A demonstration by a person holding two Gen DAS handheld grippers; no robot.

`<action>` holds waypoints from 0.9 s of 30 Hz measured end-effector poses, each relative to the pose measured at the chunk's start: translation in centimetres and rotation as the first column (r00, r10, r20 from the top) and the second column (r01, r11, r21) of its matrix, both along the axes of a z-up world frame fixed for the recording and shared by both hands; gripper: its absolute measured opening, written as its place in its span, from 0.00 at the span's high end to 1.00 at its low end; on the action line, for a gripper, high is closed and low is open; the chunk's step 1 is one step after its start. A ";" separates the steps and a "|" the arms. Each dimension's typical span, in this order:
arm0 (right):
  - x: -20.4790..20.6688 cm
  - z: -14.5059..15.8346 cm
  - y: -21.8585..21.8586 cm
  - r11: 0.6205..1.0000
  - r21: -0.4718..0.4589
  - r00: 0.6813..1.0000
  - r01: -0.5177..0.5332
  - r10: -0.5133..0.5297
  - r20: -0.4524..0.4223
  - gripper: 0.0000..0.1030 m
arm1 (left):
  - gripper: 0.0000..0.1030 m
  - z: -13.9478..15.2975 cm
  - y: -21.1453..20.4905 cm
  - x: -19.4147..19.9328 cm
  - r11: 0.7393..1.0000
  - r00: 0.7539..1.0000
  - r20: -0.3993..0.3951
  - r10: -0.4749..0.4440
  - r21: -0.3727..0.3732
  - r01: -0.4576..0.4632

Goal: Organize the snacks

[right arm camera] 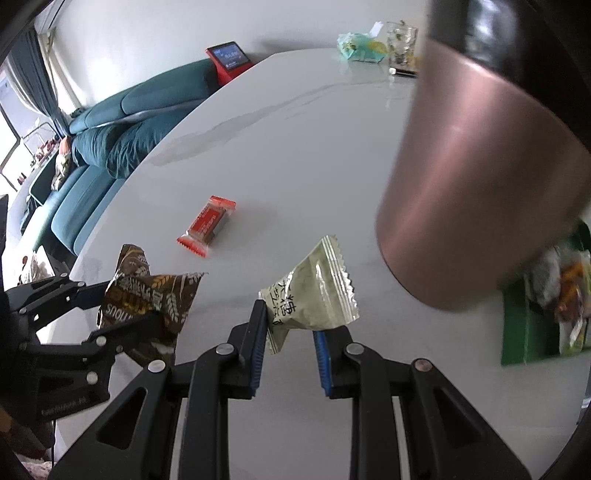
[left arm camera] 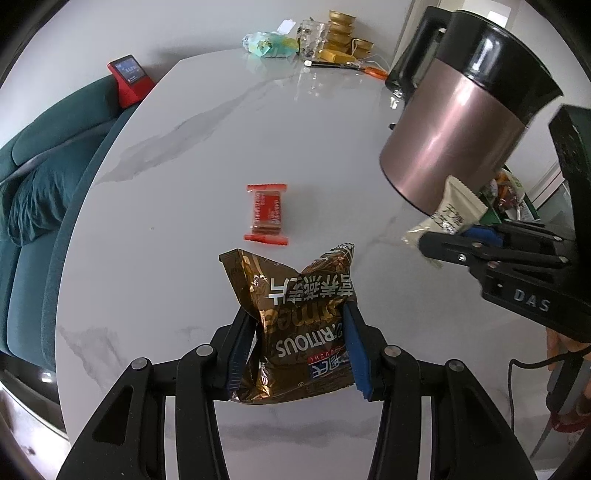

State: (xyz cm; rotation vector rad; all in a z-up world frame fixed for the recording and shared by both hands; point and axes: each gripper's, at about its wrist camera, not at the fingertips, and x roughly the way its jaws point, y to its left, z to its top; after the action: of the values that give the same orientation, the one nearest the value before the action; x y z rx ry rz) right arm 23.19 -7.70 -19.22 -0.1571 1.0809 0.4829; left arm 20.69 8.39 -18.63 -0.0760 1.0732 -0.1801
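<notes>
My left gripper [left arm camera: 297, 314] is shut on a crumpled brown snack bag [left arm camera: 306, 347] and holds it just above the white marble table [left arm camera: 221, 147]. In the right wrist view the same bag [right arm camera: 162, 291] hangs in the left gripper [right arm camera: 125, 306] at the lower left. My right gripper [right arm camera: 290, 321] is shut on a pale green packet [right arm camera: 317, 291] by its lower corner and keeps it in the air. In the left wrist view that packet [left arm camera: 458, 206] and right gripper [left arm camera: 443, 236] sit at the right, in front of the kettle. A red wrapped snack [left arm camera: 266, 214] [right arm camera: 207, 225] lies flat mid-table.
A pink metal kettle [left arm camera: 454, 140] [right arm camera: 480, 184] with a black lid stands close on the right. Behind it a green box [right arm camera: 517, 332] holds several snacks. Gold tins [left arm camera: 341, 33], a glass [left arm camera: 314, 37] and a teal bag [left arm camera: 266, 44] crowd the far edge. A teal sofa [left arm camera: 37, 184] lies left.
</notes>
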 end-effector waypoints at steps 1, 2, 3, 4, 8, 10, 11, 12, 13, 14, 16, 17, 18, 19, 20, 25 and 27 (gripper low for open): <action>-0.3 0.2 -0.6 1.000 0.007 1.000 0.006 -0.006 0.002 1.00 | 0.59 0.0 0.0 0.0 1.000 1.000 0.002 -0.003 0.001 0.003; -0.6 0.5 -1.2 1.000 0.015 1.000 0.015 -0.015 0.004 1.00 | 0.59 0.1 -0.1 0.0 1.000 1.000 0.004 -0.009 0.002 0.009; -0.9 0.7 -1.9 0.999 0.021 1.000 0.025 -0.025 0.007 1.00 | 0.59 0.1 -0.3 -0.1 1.000 1.000 0.007 -0.016 0.003 0.016; -1.1 1.0 -2.7 0.999 0.028 0.999 0.036 -0.036 0.010 1.00 | 0.59 0.1 -0.5 -0.1 1.000 1.000 0.011 -0.021 0.004 0.021; -2.3 1.5 -5.9 0.996 0.039 0.997 0.077 -0.077 0.011 1.00 | 0.63 1.1 -3.2 -0.3 0.999 0.998 0.028 -0.054 -0.001 0.054; -3.0 1.8 -8.0 0.993 0.045 0.994 0.106 -0.107 0.012 1.00 | 0.63 1.6 -4.7 -0.5 0.997 0.997 0.041 -0.072 0.004 0.072; -3.2 1.8 -8.8 0.992 0.044 0.993 0.118 -0.119 0.009 1.00 | 0.63 2.0 -6.0 -0.4 0.996 0.995 0.048 -0.085 0.011 0.085; -3.4 1.8 -9.8 0.990 0.038 0.991 0.133 -0.133 0.006 1.00 | 0.63 2.1 -6.7 -0.4 0.996 0.994 0.052 -0.094 0.018 0.093; -3.5 1.7 -10.9 0.989 0.038 0.989 0.145 -0.145 -0.001 1.00 | 0.63 2.2 -7.8 -0.3 0.994 0.993 0.055 -0.106 0.029 0.104; -3.7 1.6 -11.7 0.988 0.042 0.989 0.147 -0.146 -0.008 1.00 | 0.63 2.2 -8.6 -0.2 0.994 0.992 0.055 -0.109 0.031 0.108; -4.0 1.5 -13.3 0.989 0.037 0.989 0.145 -0.145 -0.012 1.00 | 0.63 2.2 -9.5 -0.2 0.995 0.994 0.045 -0.098 0.021 0.097; -4.1 1.4 -14.1 0.989 0.039 0.989 0.146 -0.145 -0.015 1.00 | 0.63 2.1 -9.8 -0.1 0.996 0.996 0.042 -0.084 0.016 0.083; -4.2 1.4 -15.0 0.988 0.043 0.989 0.149 -0.148 -0.018 1.00 | 0.63 2.1 -10.0 -0.2 0.997 0.997 0.041 -0.072 0.019 0.072; -4.2 1.5 -15.6 0.988 0.046 0.989 0.148 -0.147 -0.020 1.00 | 0.63 2.0 -10.1 -0.2 0.998 0.997 0.036 -0.062 0.022 0.061; -4.2 1.6 -16.1 0.988 0.048 0.990 0.144 -0.143 -0.019 1.00 | 0.63 1.9 -10.1 -0.4 0.999 0.998 0.028 -0.049 0.025 0.049; -3.8 2.2 -17.7 0.993 0.056 0.994 0.106 -0.106 -0.009 1.00 | 0.32 0.6 -9.0 -0.9 0.997 0.998 -0.033 0.061 0.052 -0.060; -3.7 2.2 -17.7 0.994 0.061 0.996 0.095 -0.094 -0.007 1.00 | 0.21 0.3 -8.1 -0.9 0.992 0.993 -0.051 0.109 0.062 -0.106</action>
State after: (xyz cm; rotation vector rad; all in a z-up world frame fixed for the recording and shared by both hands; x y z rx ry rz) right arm 19.48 -25.43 -16.99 -0.0504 1.0716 0.4310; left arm 19.76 0.33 -18.37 -0.0856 1.1246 -0.0495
